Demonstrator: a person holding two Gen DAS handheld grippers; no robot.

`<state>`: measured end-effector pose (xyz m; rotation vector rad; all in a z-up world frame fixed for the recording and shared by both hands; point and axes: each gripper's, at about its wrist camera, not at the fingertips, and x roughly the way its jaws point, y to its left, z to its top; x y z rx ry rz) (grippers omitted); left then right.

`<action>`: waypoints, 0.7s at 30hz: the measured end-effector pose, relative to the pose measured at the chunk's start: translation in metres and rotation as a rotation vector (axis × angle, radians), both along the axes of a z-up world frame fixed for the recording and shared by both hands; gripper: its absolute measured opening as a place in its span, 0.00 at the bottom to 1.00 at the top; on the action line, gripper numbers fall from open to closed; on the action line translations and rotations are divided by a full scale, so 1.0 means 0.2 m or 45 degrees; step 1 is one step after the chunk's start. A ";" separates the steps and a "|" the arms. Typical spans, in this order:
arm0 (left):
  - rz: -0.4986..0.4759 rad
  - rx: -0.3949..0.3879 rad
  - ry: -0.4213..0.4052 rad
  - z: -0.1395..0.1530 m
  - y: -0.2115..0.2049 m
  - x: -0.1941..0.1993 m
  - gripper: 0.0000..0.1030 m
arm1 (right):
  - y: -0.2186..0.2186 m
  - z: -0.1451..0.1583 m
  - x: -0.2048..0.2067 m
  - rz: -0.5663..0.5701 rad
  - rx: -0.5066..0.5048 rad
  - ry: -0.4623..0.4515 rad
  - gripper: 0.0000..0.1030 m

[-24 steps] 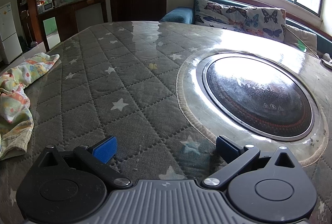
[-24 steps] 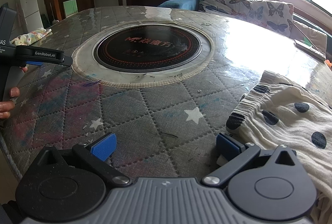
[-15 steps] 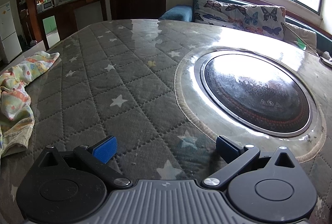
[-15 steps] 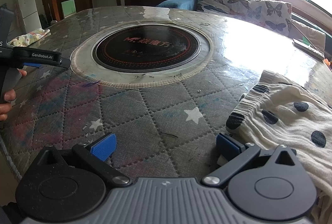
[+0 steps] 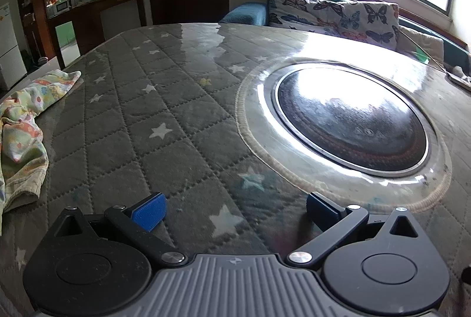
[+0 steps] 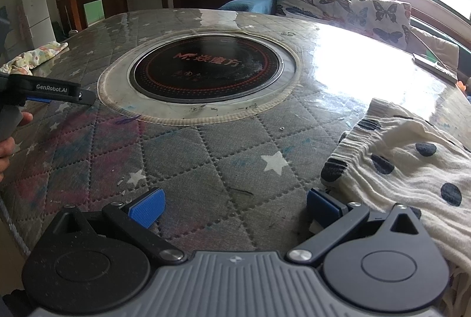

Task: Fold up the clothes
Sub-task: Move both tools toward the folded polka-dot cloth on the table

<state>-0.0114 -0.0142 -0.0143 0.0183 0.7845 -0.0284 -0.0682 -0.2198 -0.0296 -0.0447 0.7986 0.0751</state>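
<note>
Folding had not begun: the polka-dot garment point(image 6: 412, 158) lay rumpled at the right of the bench point(image 6: 206, 164), the floral garment point(image 5: 23, 128) crumpled far left. Both the left gripper point(image 5: 234, 206) and right gripper point(image 6: 235, 203) had jaws spread wide, holding nothing

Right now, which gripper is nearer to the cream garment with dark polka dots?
Right. The right gripper is open beside the cream polka-dot garment, its right finger at the cloth's edge. The left gripper is across the table.

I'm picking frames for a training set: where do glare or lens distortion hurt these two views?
Left wrist view: window glare washes out the cooktop and the table cover behind it; fisheye bends the window frame. Right wrist view: a blown-out patch on the table's far right, while the polka-dot garment stays sharp; both open grippers are clear.
</note>
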 end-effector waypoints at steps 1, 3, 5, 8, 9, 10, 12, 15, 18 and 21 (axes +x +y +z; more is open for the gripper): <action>-0.007 0.001 0.004 0.00 -0.01 -0.01 1.00 | 0.00 0.00 0.00 -0.002 0.000 0.000 1.00; -0.030 0.001 0.017 0.01 -0.03 -0.02 1.00 | 0.00 0.00 0.00 -0.004 -0.001 0.002 1.00; -0.063 0.002 0.030 0.01 -0.06 -0.04 1.00 | 0.00 0.00 0.00 -0.004 -0.001 0.005 1.00; -0.117 -0.005 0.046 0.02 -0.09 -0.07 1.00 | 0.00 0.01 0.00 -0.004 0.001 0.014 1.00; -0.132 -0.007 0.049 0.02 -0.11 -0.08 1.00 | 0.00 0.01 0.00 -0.002 0.002 0.019 1.00; -0.148 -0.009 0.052 0.02 -0.12 -0.09 1.00 | 0.01 0.01 0.00 0.000 0.003 0.023 1.00; -0.170 -0.007 0.058 0.03 -0.14 -0.10 1.00 | 0.01 0.01 0.00 0.015 0.004 0.031 1.00; -0.203 -0.017 0.076 0.04 -0.18 -0.12 1.00 | 0.02 0.02 -0.01 0.035 0.001 0.041 1.00; -0.254 -0.044 0.099 0.05 -0.21 -0.13 1.00 | 0.02 0.03 -0.03 0.035 0.009 0.049 1.00; -0.305 -0.042 0.098 0.06 -0.27 -0.15 1.00 | 0.01 0.03 -0.06 0.029 0.024 0.049 1.00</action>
